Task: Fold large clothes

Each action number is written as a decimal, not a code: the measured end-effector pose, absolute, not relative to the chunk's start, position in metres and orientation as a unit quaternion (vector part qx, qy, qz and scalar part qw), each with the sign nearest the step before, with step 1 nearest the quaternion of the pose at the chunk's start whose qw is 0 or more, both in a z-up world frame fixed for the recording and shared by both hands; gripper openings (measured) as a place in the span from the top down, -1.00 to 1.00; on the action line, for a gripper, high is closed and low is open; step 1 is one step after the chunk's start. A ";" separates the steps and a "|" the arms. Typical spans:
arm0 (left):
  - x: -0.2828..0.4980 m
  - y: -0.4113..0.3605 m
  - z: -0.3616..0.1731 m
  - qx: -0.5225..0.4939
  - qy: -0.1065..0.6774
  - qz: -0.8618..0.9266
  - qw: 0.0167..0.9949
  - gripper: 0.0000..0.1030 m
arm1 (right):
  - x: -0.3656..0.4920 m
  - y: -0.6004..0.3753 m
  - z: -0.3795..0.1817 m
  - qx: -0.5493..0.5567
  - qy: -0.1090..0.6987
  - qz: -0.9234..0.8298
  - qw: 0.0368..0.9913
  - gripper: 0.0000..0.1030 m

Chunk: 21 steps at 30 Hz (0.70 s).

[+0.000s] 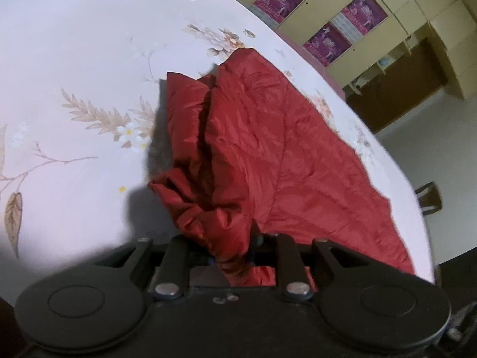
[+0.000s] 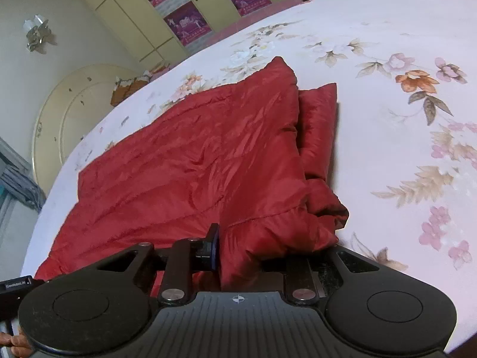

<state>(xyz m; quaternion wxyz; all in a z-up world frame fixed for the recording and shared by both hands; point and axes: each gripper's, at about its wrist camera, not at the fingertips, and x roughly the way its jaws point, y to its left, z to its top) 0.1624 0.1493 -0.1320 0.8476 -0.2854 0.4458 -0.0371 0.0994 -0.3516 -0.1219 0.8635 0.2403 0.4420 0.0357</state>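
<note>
A large red quilted garment (image 1: 268, 149) lies partly folded on a round table with a floral cloth (image 1: 74, 59). My left gripper (image 1: 231, 253) is shut on a bunched edge of the garment, which rises from the table into the jaws. In the right wrist view the same garment (image 2: 193, 164) spreads to the left, with a folded part at its right side. My right gripper (image 2: 238, 250) is shut on a gathered near corner of the garment; one blue-padded finger (image 2: 212, 247) shows, the other is hidden by fabric.
The floral tablecloth (image 2: 402, 134) extends to the right of the garment. Yellow cabinets with purple posters (image 1: 342, 24) stand beyond the table. A round board (image 2: 68, 113) leans against the wall, and a chair (image 1: 429, 198) stands past the table edge.
</note>
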 end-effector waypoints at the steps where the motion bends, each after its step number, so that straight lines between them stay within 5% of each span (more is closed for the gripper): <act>1: 0.165 0.147 -0.133 -0.277 0.447 -0.030 0.850 0.44 | 0.099 -0.351 -0.121 0.232 0.440 0.028 0.867 0.07; 4: 0.166 0.140 -0.133 -0.254 0.444 -0.013 0.859 0.23 | 0.097 -0.351 -0.116 0.209 0.430 0.010 0.878 -0.38; 5: 0.168 0.138 -0.132 -0.246 0.445 0.000 0.861 -0.21 | 0.091 -0.353 -0.114 0.205 0.426 0.004 0.881 -0.48; 7: 0.164 0.136 -0.132 -0.239 0.443 0.023 0.864 -0.54 | 0.085 -0.357 -0.109 0.191 0.417 -0.006 0.888 -0.53; 21: 0.172 0.135 -0.142 -0.261 0.425 0.035 0.866 -0.59 | 0.098 -0.341 -0.057 0.078 0.353 0.027 0.932 -0.53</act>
